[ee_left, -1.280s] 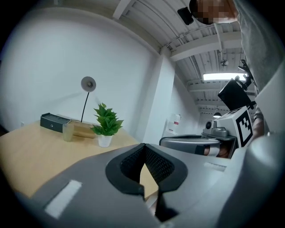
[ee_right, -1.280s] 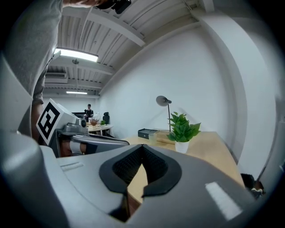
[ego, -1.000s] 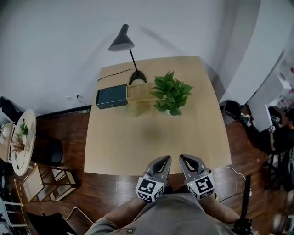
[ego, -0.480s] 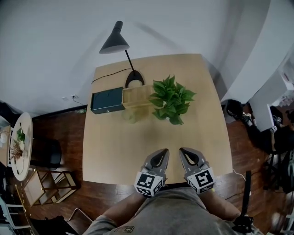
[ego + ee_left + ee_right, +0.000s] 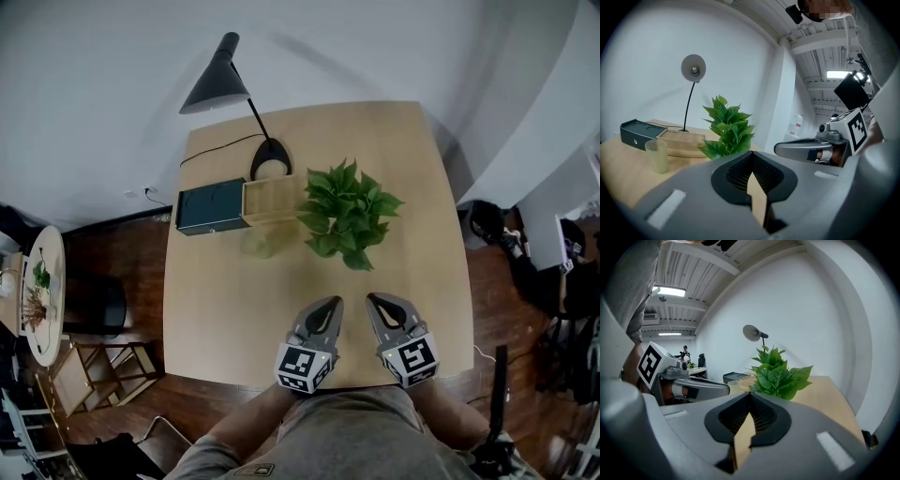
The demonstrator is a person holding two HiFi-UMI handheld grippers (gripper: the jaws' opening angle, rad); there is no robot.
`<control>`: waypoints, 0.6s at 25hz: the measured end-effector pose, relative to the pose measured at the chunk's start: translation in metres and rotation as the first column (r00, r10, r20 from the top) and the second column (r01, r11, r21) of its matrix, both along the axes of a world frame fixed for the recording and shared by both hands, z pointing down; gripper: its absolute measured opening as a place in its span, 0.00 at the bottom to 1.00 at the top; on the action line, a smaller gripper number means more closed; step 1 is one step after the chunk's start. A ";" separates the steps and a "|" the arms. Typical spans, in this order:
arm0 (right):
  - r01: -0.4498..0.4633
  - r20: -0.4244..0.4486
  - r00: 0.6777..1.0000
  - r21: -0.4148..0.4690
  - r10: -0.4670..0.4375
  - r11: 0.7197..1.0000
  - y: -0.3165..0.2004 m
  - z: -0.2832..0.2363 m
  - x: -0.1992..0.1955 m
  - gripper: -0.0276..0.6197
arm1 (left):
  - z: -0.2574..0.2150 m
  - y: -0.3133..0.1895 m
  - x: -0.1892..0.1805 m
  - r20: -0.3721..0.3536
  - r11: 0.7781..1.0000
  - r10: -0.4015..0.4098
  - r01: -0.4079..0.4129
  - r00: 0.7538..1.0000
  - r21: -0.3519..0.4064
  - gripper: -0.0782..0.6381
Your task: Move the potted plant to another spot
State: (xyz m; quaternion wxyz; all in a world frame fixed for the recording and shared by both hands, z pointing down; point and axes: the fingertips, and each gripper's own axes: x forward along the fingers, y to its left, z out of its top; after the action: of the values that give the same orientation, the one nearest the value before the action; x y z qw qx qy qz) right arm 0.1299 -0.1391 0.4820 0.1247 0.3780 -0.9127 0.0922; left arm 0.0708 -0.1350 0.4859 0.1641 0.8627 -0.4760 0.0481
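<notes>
A leafy green potted plant (image 5: 345, 212) stands near the middle of the light wooden table (image 5: 412, 272); its pot is hidden under the leaves. The plant (image 5: 725, 128) also rises ahead in the left gripper view, and the plant (image 5: 777, 372) shows ahead in the right gripper view. My left gripper (image 5: 323, 306) and right gripper (image 5: 378, 302) hover side by side over the table's near part, short of the plant. Both are shut with nothing between the jaws.
Behind the plant lie a dark green box (image 5: 210, 207) and a wooden tray (image 5: 273, 197), with a black desk lamp (image 5: 217, 80) at the back. A pale translucent cup (image 5: 259, 242) stands left of the plant. A side table (image 5: 42, 291) is on the floor left.
Both grippers have moved forward over the table toward the plant, side by side. Their jaws stayed shut. The plant has not moved.
</notes>
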 end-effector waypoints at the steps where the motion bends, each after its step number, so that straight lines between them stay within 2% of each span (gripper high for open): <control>1: 0.003 -0.005 1.000 -0.006 -0.003 1.000 -0.006 0.006 0.001 0.05 | 0.007 -0.005 0.000 0.009 1.000 -0.002 0.002 1.000 -0.008 0.11; 9: 0.016 -0.063 0.998 -0.092 -0.022 0.996 -0.038 0.068 0.005 0.05 | 0.065 -0.039 -0.005 0.067 0.994 -0.038 0.045 0.997 -0.100 0.11; 15: 0.017 -0.107 0.994 -0.156 -0.033 0.988 -0.053 0.107 0.008 0.05 | 0.103 -0.055 -0.009 0.118 0.987 -0.054 0.070 0.992 -0.141 0.11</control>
State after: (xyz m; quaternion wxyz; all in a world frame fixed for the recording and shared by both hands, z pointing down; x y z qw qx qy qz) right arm 0.1381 -0.1924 0.5886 0.2046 0.3602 -0.8993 0.1403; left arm 0.0617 -0.1901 0.5884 0.2006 0.8290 -0.5064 0.1265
